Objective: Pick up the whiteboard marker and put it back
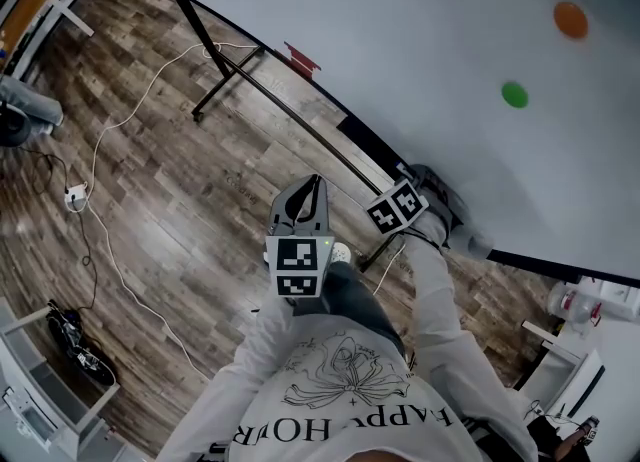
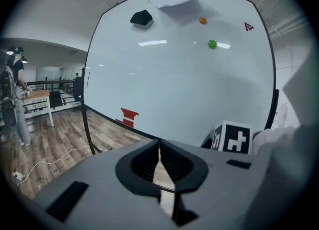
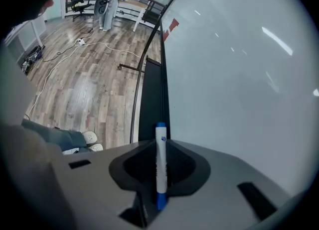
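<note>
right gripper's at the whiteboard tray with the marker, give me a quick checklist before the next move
1. White whiteboard marker with blue ends sits between the right gripper's jaws: ok.
2. Jaws closed on the marker's body: ok.
3. Marker lifted clear of the black tray under the white whiteboard: cannot tell.
4. Left gripper empty, jaws together: ok.
5. Left gripper held away from the tray: ok.
</note>
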### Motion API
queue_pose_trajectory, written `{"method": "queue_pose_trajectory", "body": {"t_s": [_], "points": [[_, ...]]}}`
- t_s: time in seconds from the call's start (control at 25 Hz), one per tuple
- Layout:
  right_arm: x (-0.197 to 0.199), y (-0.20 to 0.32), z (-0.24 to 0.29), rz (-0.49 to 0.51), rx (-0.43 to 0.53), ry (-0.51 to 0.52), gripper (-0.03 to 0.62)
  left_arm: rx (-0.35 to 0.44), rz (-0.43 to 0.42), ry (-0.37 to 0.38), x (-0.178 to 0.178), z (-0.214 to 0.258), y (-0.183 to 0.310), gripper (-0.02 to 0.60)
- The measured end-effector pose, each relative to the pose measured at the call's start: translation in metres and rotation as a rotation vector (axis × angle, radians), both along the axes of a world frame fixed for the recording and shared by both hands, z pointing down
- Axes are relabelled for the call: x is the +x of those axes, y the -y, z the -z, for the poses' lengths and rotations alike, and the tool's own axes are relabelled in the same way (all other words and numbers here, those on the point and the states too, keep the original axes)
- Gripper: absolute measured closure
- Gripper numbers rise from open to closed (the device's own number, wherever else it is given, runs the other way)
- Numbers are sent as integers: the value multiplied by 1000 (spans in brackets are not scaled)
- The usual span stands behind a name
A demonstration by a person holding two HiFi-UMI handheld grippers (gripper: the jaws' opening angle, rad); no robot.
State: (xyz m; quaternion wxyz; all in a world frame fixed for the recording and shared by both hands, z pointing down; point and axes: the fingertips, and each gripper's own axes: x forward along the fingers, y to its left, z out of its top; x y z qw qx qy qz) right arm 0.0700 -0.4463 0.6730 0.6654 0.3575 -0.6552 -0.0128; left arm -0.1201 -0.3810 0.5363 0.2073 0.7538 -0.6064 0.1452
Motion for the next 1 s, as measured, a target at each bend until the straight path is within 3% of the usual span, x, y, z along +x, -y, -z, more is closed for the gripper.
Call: {"method": "queue_pose_trajectory", "body": {"t_s": [0.4, 0.84, 1.0], "points": [[-1, 1, 6, -16, 70, 97, 531, 22, -12, 1, 9, 9, 2, 571], [-11, 0, 69, -95, 279, 370, 531, 78, -20, 6, 17, 32, 9, 571], [-6, -9, 96, -169, 342, 489, 531, 112, -56, 3, 34, 48, 10, 571]]}}
